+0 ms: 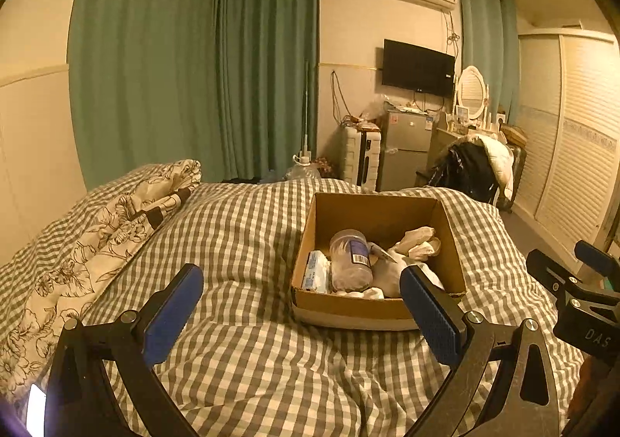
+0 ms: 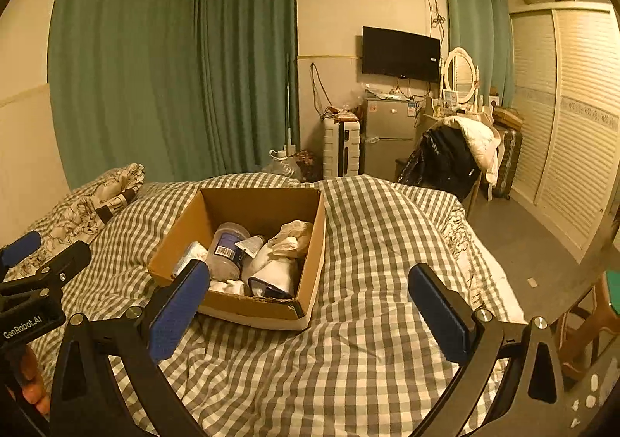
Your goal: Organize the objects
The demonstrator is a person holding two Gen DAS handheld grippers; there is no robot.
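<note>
A brown cardboard box [image 1: 381, 311] sits on the checked bed cover; it also shows in the right wrist view [image 2: 255, 307]. Inside lie a clear plastic jar [image 1: 350, 260] with a barcode label, a white tissue pack [image 1: 317, 271], white cloths [image 1: 420, 241] and a small tube [image 2: 254, 244]. My left gripper [image 1: 301, 291] is open and empty, just short of the box's near wall. My right gripper [image 2: 309, 288] is open and empty, above the cover at the box's near right corner. Each gripper shows at the edge of the other's view.
The checked bed cover [image 1: 248, 243] fills the foreground, with a floral pillow [image 1: 116, 220] at the left. Beyond the bed stand green curtains, a small fridge [image 2: 387, 135], a chair with clothes [image 2: 453, 154] and a wardrobe [image 2: 573, 107] at the right.
</note>
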